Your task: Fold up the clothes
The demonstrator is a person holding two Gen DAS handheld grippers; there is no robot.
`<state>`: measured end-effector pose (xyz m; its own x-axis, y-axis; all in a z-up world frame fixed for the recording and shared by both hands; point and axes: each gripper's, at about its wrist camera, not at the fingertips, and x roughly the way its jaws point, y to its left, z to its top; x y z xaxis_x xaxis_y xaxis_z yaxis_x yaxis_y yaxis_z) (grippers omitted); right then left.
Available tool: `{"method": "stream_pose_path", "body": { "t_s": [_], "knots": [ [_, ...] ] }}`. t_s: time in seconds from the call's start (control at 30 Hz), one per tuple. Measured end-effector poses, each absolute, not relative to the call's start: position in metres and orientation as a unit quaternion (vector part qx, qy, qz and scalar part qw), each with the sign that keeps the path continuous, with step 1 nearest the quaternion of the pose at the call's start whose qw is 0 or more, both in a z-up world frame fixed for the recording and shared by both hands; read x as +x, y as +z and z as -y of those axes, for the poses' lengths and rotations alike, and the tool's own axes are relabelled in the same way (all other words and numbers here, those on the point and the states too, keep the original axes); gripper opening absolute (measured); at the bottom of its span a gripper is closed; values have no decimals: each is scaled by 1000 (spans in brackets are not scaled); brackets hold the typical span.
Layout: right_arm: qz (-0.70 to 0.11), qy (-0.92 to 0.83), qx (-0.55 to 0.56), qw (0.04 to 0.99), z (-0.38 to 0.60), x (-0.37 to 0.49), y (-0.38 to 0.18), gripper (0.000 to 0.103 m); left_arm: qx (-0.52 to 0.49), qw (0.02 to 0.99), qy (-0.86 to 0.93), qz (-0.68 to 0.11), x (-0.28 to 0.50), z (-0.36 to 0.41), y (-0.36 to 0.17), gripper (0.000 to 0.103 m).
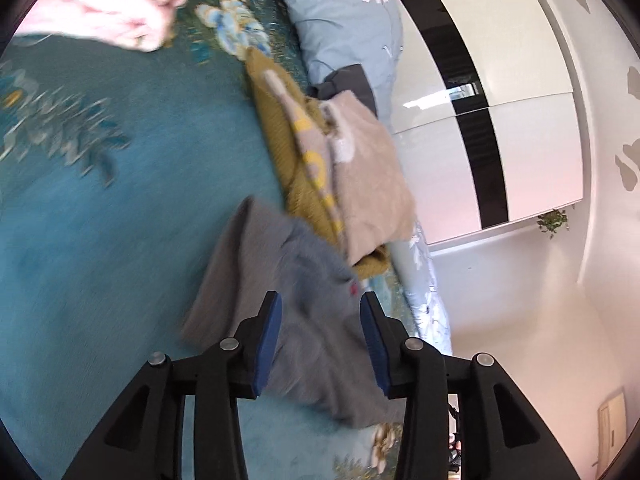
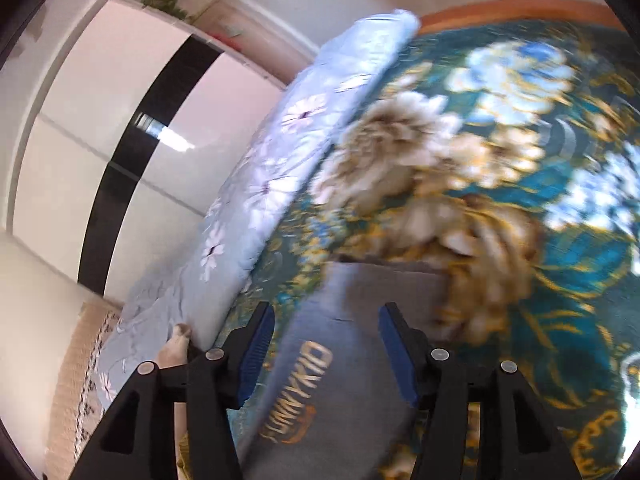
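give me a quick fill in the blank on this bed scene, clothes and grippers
1. The garment between the left gripper fingers is ____ in colour.
2. The folded pile has a beige piece lying on a ____ knit.
3. The bedspread is teal with a ____ pattern.
4. Both the left gripper and the right gripper have their jaws ____.

Missing words: grey; mustard-yellow; floral; open

The bed (image 1: 100, 220) wears a teal flowered cover. A grey garment (image 1: 288, 320) lies folded on it, and just beyond the garment sits a stack (image 1: 340, 168) of mustard and beige clothes. A pale blue quilt (image 1: 352, 24) runs along the bed's edge beside that stack, with a pink garment (image 1: 120, 4) well apart from it.
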<state>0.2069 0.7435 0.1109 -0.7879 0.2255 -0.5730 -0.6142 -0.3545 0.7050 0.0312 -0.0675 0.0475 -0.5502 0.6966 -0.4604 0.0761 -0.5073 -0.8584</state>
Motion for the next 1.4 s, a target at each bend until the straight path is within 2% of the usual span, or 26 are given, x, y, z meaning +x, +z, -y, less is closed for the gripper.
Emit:
{"method": "stream_pose_path", "body": {
  "t_s": [0.17, 0.37, 0.67, 0.83, 1.03, 1.13, 1.2, 1.4],
  "knots": [
    [-523, 784, -199, 268, -748, 235, 79, 61, -438, 173, 753, 460, 56, 67, 17, 47],
    [-546, 765, -231, 250, -749, 218, 41, 61, -468, 171, 737, 456, 57, 50, -2, 50],
    [-507, 789, -239, 251, -755, 179, 34, 61, -481, 157, 725, 467, 41, 26, -17, 56],
    [-483, 806, -242, 244, -754, 172, 34, 61, -464, 138, 731, 481, 32, 18, -19, 60],
    [-478, 812, -240, 234, -754, 164, 33, 59, -432, 117, 755, 479, 28, 9, -15, 60],
    [-471, 815, -244, 232, -751, 162, 33, 53, -410, 112, 758, 495, 28, 12, -15, 58],
    [-473, 815, -244, 230, -751, 163, 33, 44, -398, 114, 757, 506, 29, 17, -16, 52],
    [-489, 812, -230, 221, -751, 165, 30, 21, -391, 132, 754, 512, 31, 23, -24, 45]
  ]
}}
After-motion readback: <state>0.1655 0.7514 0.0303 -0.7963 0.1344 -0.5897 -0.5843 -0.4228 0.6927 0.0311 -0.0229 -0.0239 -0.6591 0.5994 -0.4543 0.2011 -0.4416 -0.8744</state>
